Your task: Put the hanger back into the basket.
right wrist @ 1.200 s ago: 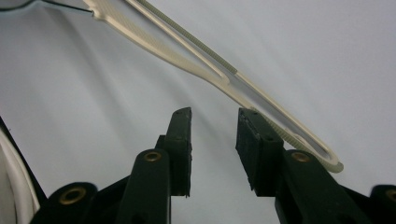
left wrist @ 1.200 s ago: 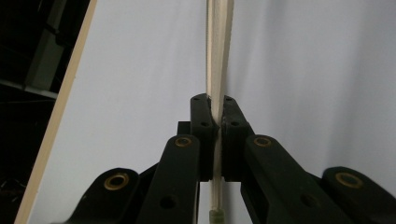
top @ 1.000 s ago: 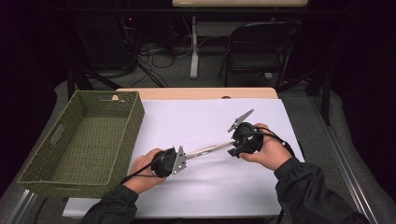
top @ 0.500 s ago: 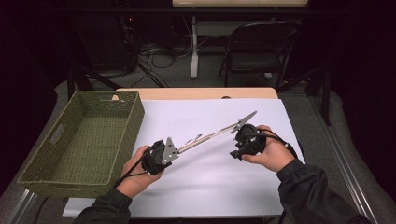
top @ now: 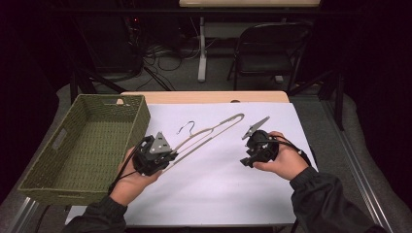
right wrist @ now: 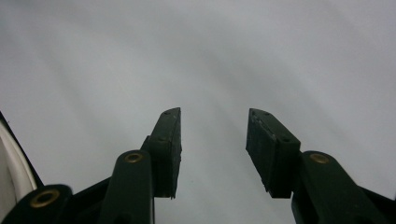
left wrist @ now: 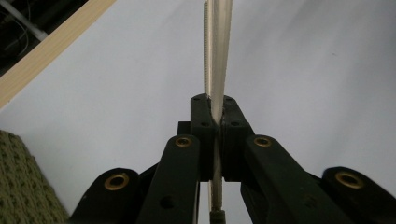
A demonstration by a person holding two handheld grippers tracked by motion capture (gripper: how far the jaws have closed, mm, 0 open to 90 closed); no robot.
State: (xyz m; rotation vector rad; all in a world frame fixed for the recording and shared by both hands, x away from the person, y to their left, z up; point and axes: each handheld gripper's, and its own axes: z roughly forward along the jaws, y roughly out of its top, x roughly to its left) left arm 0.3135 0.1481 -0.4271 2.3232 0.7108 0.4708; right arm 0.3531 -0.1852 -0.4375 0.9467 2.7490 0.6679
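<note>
A beige clothes hanger (top: 210, 133) slants over the white sheet (top: 228, 189), its metal hook (top: 186, 127) pointing toward the far side. My left gripper (top: 170, 155) is shut on the hanger's near end. In the left gripper view the black jaws (left wrist: 214, 123) pinch the thin hanger (left wrist: 217, 46), which runs straight up and away. My right gripper (top: 248, 156) sits in the person's right hand to the right of the hanger and apart from it. Its jaws (right wrist: 212, 149) stand open over bare white sheet with nothing between them.
A green woven basket (top: 58, 167) stands at the table's left, close beside my left hand; its corner (left wrist: 21, 186) also appears in the left gripper view. The wooden table edge (top: 204, 96) runs along the far side. A folding chair (top: 269, 48) and cables lie beyond.
My left gripper has drawn the hanger to the left, toward the basket. The hanger's far end now lies apart from my right gripper, which has barely moved.
</note>
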